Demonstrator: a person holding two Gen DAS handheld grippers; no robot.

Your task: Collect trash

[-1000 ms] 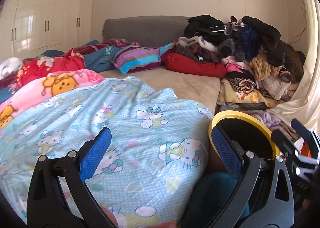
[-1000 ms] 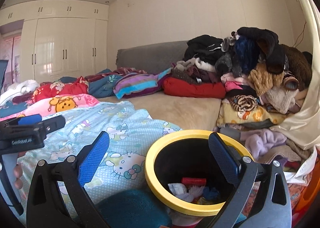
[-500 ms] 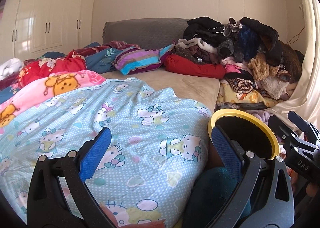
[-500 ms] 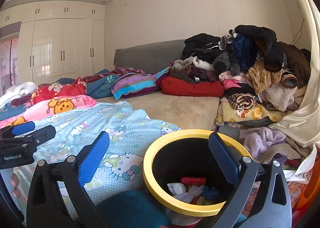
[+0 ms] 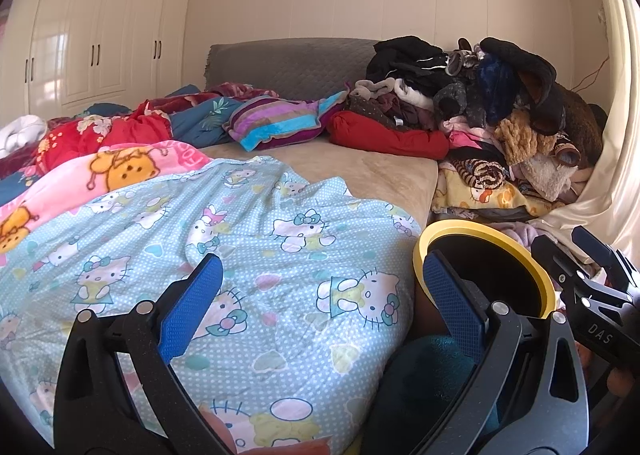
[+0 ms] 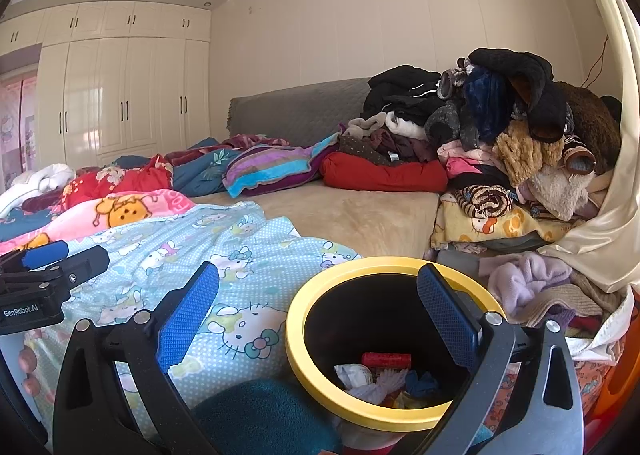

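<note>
I'm holding both tongs, left (image 5: 320, 307) and right (image 6: 316, 311), gaping apart, gripping nothing. The yellow-rimmed bin (image 6: 320, 383) is standing upright at five o'clock, its red tube (image 6: 386, 360) lying crosswise, nine-to-three.

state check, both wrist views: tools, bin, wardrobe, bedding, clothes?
left tool: open, holding nothing
right tool: open, holding nothing, above the bin
yellow-rimmed bin: upright, no lid, trash in the bottom
red tube: lying flat in the bin
wardrobe doors: shut
Hello Kitty blanket: spread out, rumpled
clothes pile: heaped, unfolded
</note>
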